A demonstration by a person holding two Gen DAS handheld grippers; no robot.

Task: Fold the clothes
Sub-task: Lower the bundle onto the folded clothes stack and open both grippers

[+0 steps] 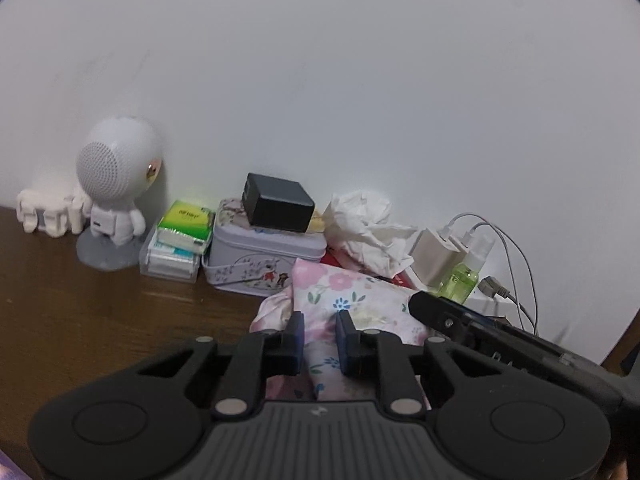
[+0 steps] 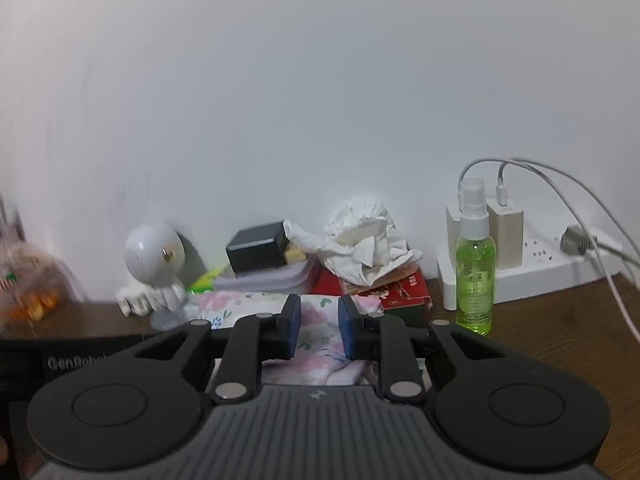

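The floral garment (image 1: 352,300) lies bunched near the back edge of the tabletop (image 1: 100,312), just in front of the decorated tin (image 1: 260,256) and the crumpled tissue (image 1: 368,232). Its long axis runs along that back edge — roughly side to side between the two grippers; which end is which cannot be told. The left gripper (image 1: 319,336) has narrow jaws with a fold of the cloth between them, and the right gripper (image 2: 319,322) likewise — narrow, cloth between its blue pads (image 2: 294,328). Whether either grips firmly cannot be told.
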